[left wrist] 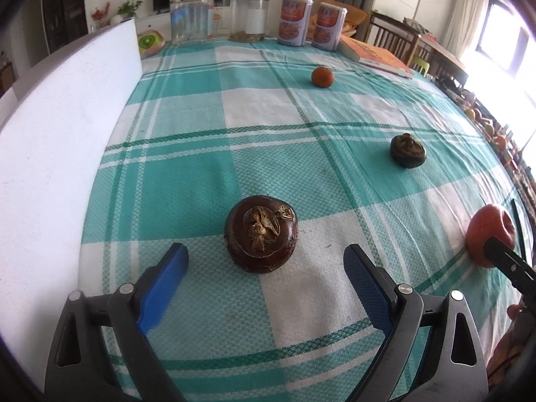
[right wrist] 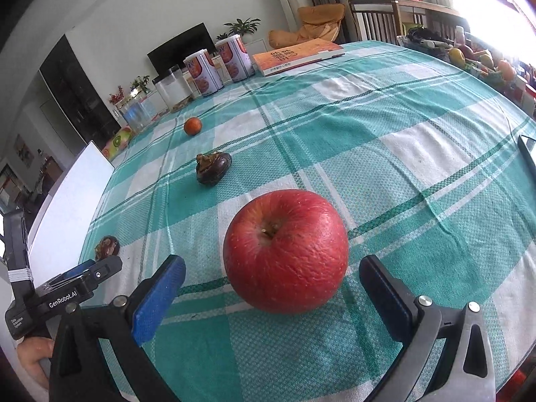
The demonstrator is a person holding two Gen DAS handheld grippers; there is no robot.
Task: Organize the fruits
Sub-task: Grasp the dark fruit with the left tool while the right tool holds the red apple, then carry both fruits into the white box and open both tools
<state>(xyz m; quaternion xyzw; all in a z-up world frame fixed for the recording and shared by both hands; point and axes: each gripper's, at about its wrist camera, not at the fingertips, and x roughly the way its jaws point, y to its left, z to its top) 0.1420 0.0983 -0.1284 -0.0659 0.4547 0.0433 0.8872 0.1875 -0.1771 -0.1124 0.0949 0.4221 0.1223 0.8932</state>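
**Both grippers lined up on fruit, nothing gripped yet**

Left gripper [left wrist: 266, 264] – jaws wide open, holding nothing, the near water chestnut [left wrist: 261, 238] sits on the checked cloth just ahead of and between the blue pads. Right gripper [right wrist: 271, 288] – jaws also wide open, empty, the red apple [right wrist: 284, 251] resting between the fingertips but touching neither.

Risks, as I judge them:
- Apple is round and broad – the open jaws only just span it, so an off-centre close could push it and roll it across the counter [right wrist: 418, 134].
- Chestnut is squat and low; closing too high could skim over its top or flick it away.
- The two grippers work near each other – the left one shows at the edge of the right view, so a reach across could bump them.
- Cloth is loose-looking with wrinkles; a dragging fingertip could bunch it and shift the other fruit.
- No obvious bowl or tray for the fruit is identifiable, so the drop spot is unclear.

Counts:
- apple: 1
- water chestnuts: 2 – the near one, plus a far water chestnut [left wrist: 408, 150] well apart
- small orange fruit [left wrist: 322, 76]: 1, far end
- printed canisters [left wrist: 294, 21]: 2
- clear jars [left wrist: 191, 16]: 2
- orange book [left wrist: 375, 55]: 1
- white board [left wrist: 60, 134]: 1, along the left edge
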